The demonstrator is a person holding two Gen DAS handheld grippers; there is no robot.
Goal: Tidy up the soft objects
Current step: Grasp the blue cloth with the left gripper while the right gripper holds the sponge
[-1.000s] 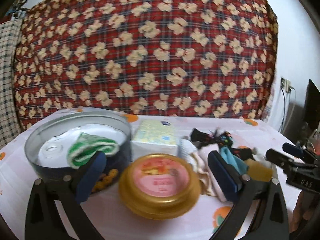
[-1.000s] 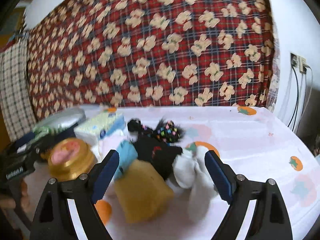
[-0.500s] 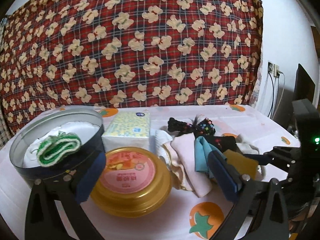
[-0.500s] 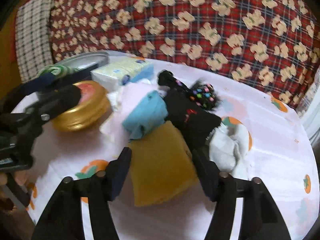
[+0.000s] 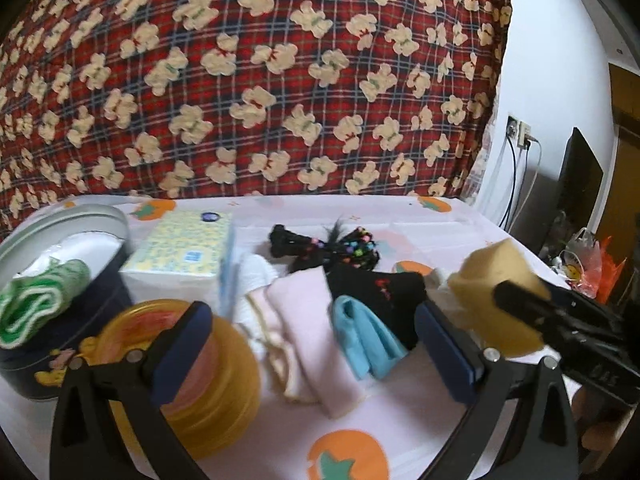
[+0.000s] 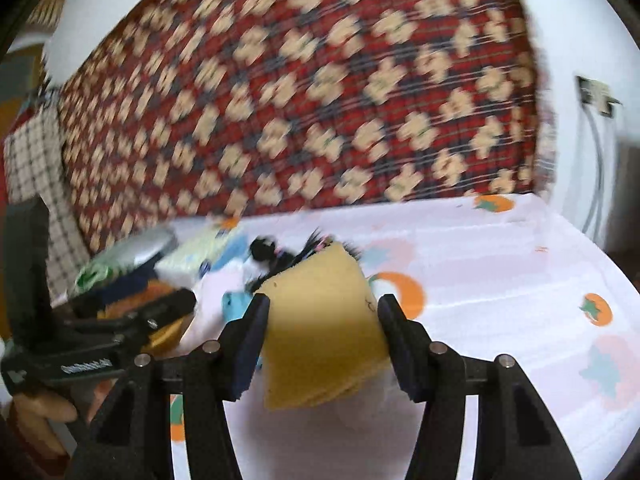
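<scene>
- Spreading over the whole work surface, the white tablecloth (image 5: 420, 420) with orange fruit prints carries everything; a red plaid bear-print blanket (image 5: 256, 80) hangs behind it.
- Standing at the far left, the round tin (image 5: 100, 220) is open and already has a green knitted piece (image 5: 36, 308) inside; I judge it to be where the soft things go.
- Sitting in front of the tin, a gold lidded jar (image 5: 224, 392) and, behind it, a tissue pack (image 5: 180, 248) crowd the way to the tin, so a carry should pass above them, not between.
- Lying in the middle, the remaining pile includes a pink cloth (image 5: 308, 320), a blue cloth (image 5: 364, 340), a black sock (image 5: 384, 288) and a black beaded hair tie (image 5: 344, 244), all touching or overlapping.
- Raised clear of the pile at the right, the yellow cloth (image 6: 320, 320) sits between the pads of the right gripper (image 6: 320, 320), whose jaws have just been closing and now pinch it on both sides.
- Keeping that pinch firm matters: the cloth is limp and its lower edge droops, so it could snag on the pile.
- Hovering low over the jar and pink cloth, the left gripper (image 5: 316, 340) stands wide apart with nothing between its pads.
</scene>
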